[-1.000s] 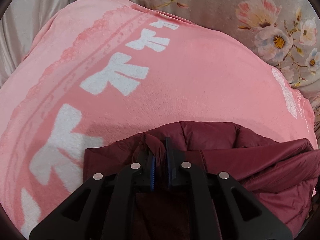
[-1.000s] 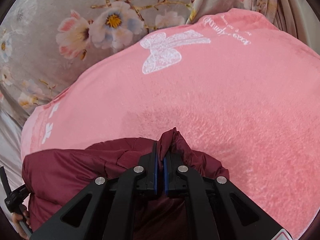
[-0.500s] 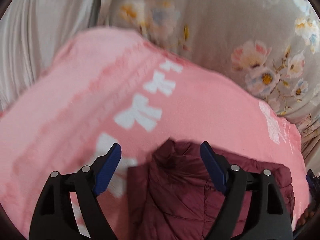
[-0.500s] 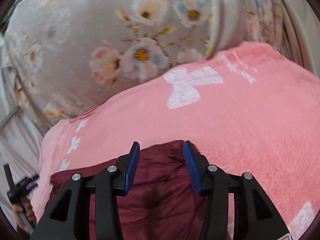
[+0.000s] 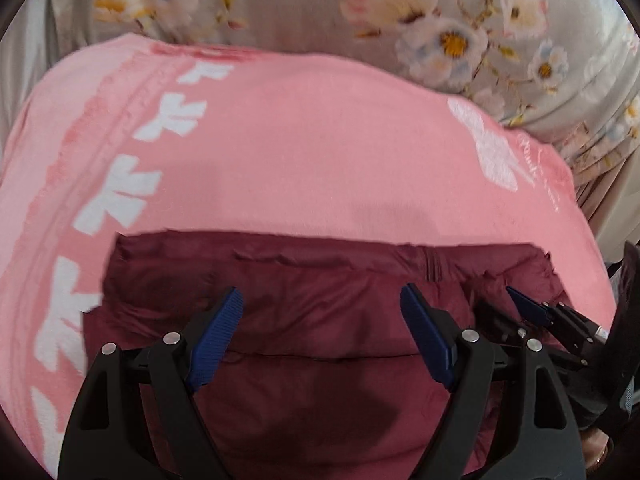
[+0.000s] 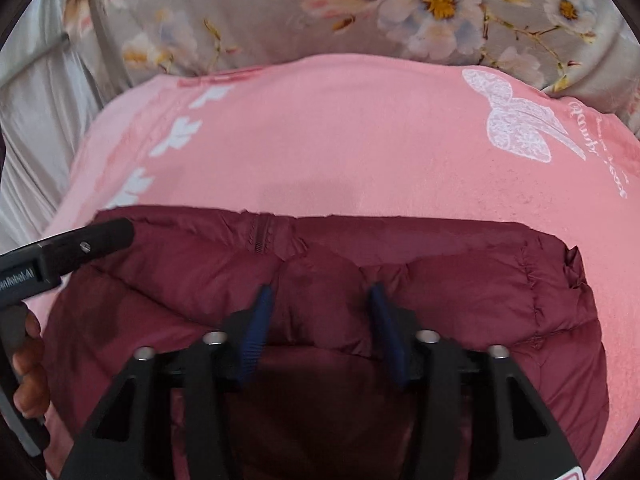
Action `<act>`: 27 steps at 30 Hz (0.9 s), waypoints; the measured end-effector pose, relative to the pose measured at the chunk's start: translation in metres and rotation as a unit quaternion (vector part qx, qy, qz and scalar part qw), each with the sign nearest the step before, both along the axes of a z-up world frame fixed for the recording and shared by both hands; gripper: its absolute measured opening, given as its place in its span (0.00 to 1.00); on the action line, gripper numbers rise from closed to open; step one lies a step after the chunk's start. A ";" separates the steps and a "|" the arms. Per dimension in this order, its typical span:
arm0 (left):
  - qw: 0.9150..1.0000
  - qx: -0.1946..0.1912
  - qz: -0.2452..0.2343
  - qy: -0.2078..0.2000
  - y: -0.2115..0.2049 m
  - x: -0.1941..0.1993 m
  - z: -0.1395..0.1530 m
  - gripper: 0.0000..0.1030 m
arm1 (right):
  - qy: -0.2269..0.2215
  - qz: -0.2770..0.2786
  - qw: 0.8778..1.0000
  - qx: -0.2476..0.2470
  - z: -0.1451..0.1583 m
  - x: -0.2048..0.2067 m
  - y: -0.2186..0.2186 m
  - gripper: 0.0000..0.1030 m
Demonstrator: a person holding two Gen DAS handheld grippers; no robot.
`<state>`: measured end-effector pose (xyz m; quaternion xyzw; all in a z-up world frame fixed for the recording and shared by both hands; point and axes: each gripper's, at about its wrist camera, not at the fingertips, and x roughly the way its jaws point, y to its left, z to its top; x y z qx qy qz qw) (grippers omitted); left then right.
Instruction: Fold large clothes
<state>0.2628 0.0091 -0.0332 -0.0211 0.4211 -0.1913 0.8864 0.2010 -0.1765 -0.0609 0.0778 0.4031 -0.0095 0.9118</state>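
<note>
A dark maroon puffer jacket (image 5: 320, 288) lies folded flat on a pink blanket (image 5: 320, 160); it also shows in the right wrist view (image 6: 440, 280). My left gripper (image 5: 322, 312) is open and empty above the jacket's left half. My right gripper (image 6: 320, 304) is open and empty above the jacket's middle, near its zipper (image 6: 260, 236). The right gripper also shows at the right edge of the left wrist view (image 5: 532, 312). The left gripper's body (image 6: 60, 252) shows at the left of the right wrist view, held by a hand (image 6: 28, 364).
The pink blanket (image 6: 340, 140) has white bow prints and covers a bed. Grey floral bedding (image 5: 460, 32) lies behind it, and plain grey fabric (image 6: 36, 128) at the far left.
Both grippers were shut on the jacket's edge one second ago. They have opened, let go and pulled back, and the jacket now lies flat.
</note>
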 end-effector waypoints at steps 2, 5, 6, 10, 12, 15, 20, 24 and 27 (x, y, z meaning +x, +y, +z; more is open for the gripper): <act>1.000 -0.009 -0.001 0.007 -0.006 0.004 -0.004 0.76 | -0.011 0.003 0.999 0.030 0.005 0.000 -0.006 0.08; 1.000 -0.012 -0.003 -0.008 -0.013 0.009 0.005 0.76 | -0.050 -0.007 0.997 0.058 0.028 0.000 -0.018 0.07; 1.000 -0.012 -0.003 -0.012 -0.016 0.012 0.008 0.76 | -0.059 -0.007 0.996 0.061 0.033 0.002 -0.020 0.07; 1.000 -0.004 0.004 -0.006 -0.025 0.035 0.003 0.76 | -0.040 -0.006 0.997 0.068 0.024 0.029 -0.026 0.07; 1.000 0.012 0.009 0.002 -0.028 0.045 -0.011 0.76 | -0.020 -0.008 0.997 0.078 0.007 0.041 -0.029 0.07; 1.000 0.017 0.014 0.006 -0.030 0.056 -0.031 0.77 | -0.007 -0.015 0.995 0.099 -0.015 0.052 -0.035 0.07; 1.000 0.013 0.021 -0.009 -0.032 0.061 -0.045 0.81 | -0.009 -0.016 0.995 0.097 -0.026 0.058 -0.033 0.06; 0.999 0.034 0.026 -0.029 -0.040 0.058 -0.050 0.83 | -0.014 -0.015 0.997 0.077 -0.030 0.060 -0.029 0.06; 0.998 0.045 0.027 -0.035 -0.043 0.058 -0.053 0.84 | -0.017 -0.015 0.997 0.067 -0.031 0.059 -0.027 0.06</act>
